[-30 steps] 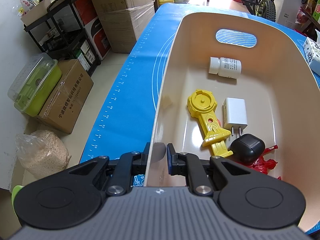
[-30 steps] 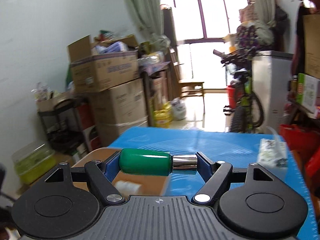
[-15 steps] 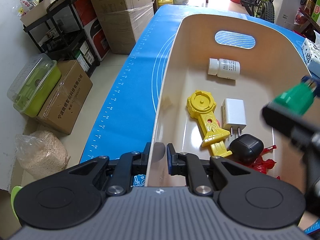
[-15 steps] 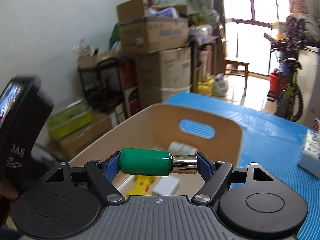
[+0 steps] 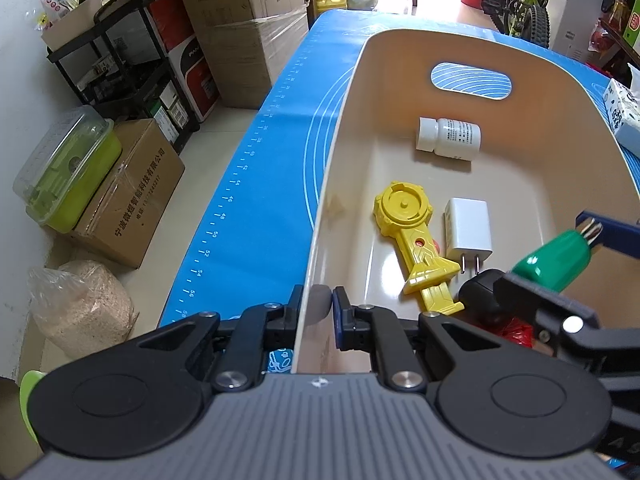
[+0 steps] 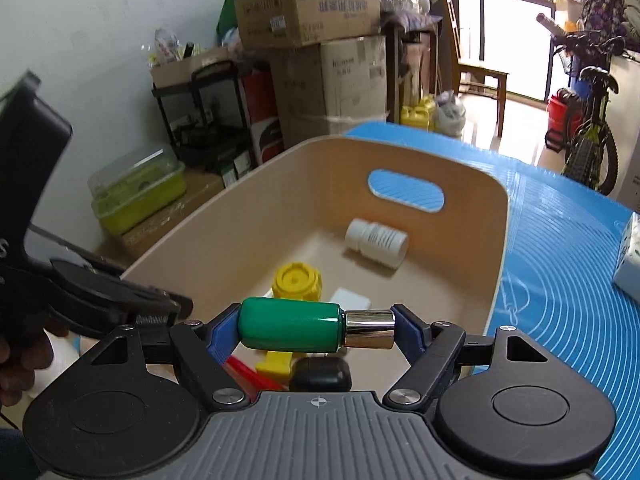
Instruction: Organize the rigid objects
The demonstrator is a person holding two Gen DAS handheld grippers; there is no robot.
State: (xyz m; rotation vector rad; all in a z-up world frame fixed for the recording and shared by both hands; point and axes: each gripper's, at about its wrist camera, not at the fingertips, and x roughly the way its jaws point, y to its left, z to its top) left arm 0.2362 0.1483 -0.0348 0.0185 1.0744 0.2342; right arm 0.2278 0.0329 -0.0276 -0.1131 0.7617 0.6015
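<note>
1. Since half a second ago: right tool dropped lower and further into the bin; in left wrist view now at 3 to 4 o'clock, deeper inside than before. Left tool unchanged.
2. Right tool clamped end to end on green-and-chrome cylinder, lying crosswise, green part left, chrome cap right. Seen above the bin's near end, over the black case and yellow toy; not touching them as far as visible.
3. Left tool pinched on bin's near-left rim, one finger outside, one inside the wall.
4. Bin contents: white bottle on its side at 12 o'clock near the handle slot; yellow toy centre; white charger just beside it at 3 o'clock; black case at 5 o'clock, touching toy's tip; red item under right tool, mostly hidden.
5. Open room: bare floor of bin between bottle and toy, and along right wall at 2 o'clock.
6. Edges: blue mat on worktop around bin; worktop's left edge just beside bin's left wall; white box on mat at 3 o'clock, well apart.
</note>
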